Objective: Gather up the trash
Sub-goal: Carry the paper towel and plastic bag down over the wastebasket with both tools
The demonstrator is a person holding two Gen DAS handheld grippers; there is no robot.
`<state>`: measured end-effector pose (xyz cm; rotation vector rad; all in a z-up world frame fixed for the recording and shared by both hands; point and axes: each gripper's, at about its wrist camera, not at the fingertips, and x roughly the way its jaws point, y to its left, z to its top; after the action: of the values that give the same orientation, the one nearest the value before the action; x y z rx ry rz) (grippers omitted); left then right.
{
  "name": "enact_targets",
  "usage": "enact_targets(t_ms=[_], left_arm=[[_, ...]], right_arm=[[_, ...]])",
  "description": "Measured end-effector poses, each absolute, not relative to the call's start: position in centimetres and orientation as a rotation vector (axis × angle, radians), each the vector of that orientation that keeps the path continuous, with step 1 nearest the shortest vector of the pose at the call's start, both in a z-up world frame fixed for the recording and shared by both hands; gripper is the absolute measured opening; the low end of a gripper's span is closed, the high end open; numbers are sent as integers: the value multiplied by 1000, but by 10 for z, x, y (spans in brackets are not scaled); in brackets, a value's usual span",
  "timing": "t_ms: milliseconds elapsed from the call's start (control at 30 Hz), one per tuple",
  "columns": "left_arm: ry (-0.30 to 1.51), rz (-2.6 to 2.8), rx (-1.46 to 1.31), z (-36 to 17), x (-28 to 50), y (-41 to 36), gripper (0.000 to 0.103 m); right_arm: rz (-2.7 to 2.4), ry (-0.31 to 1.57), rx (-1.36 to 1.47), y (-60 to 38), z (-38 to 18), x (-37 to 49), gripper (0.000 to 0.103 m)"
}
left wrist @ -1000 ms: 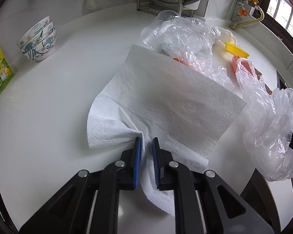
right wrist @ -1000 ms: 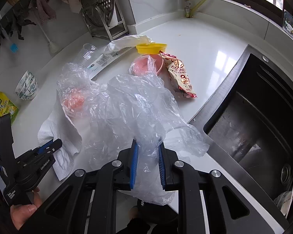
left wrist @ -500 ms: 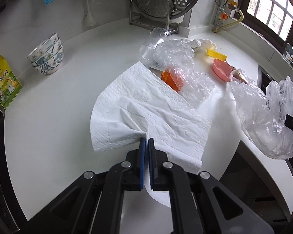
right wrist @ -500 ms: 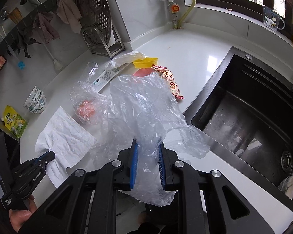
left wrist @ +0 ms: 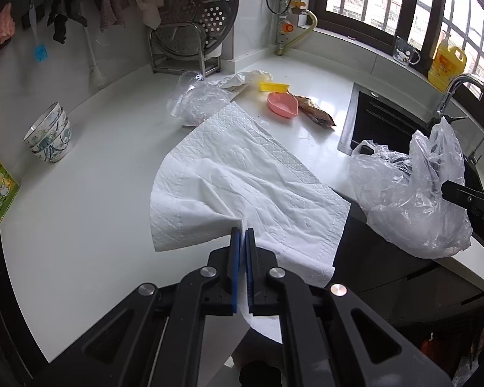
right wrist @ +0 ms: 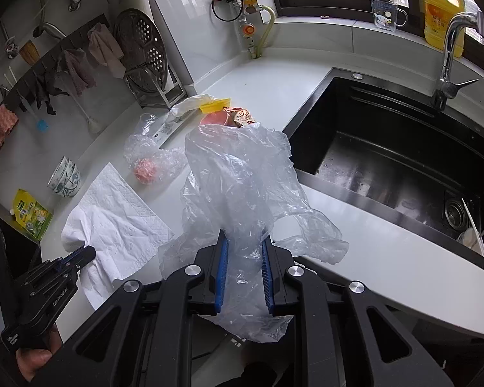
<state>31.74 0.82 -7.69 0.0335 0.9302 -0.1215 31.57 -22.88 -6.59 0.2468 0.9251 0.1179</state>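
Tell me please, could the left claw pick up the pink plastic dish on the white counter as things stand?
Probably not yet: the left claw is shut on the white paper towel, which drapes between it and the pink plastic dish. The white counter around the dish looks open otherwise.

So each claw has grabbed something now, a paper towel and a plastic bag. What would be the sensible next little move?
Probably bring the paper towel over to the plastic bag and stuff it in. The left gripper is pinched on the towel's edge, the right gripper holds the bag, and more trash waits on the counter.
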Motion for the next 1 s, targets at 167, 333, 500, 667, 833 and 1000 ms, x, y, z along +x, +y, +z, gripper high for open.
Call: enact_targets(t_ms=[167, 333, 500, 667, 833, 1000], left_arm=[[935, -166, 38, -80, 287, -19, 4], [951, -178, 20, -89, 254, -50, 4], [981, -126, -2, -107, 215, -80, 4], [1030, -106, 16, -137, 179, -105, 4], [1088, -103, 9, -175, 160, -112, 4], [1149, -98, 11, -236, 160, -106, 4]], right_arm=[[132, 957, 230, -242, -78, 280, 18], [175, 983, 213, -262, -92, 249, 18], [235, 992, 194, -284, -115, 211, 18], [262, 1048, 209, -300, -160, 181, 18], [276, 1125, 218, -304, -213, 165, 18], [269, 1196, 228, -298, -287, 169, 18]])
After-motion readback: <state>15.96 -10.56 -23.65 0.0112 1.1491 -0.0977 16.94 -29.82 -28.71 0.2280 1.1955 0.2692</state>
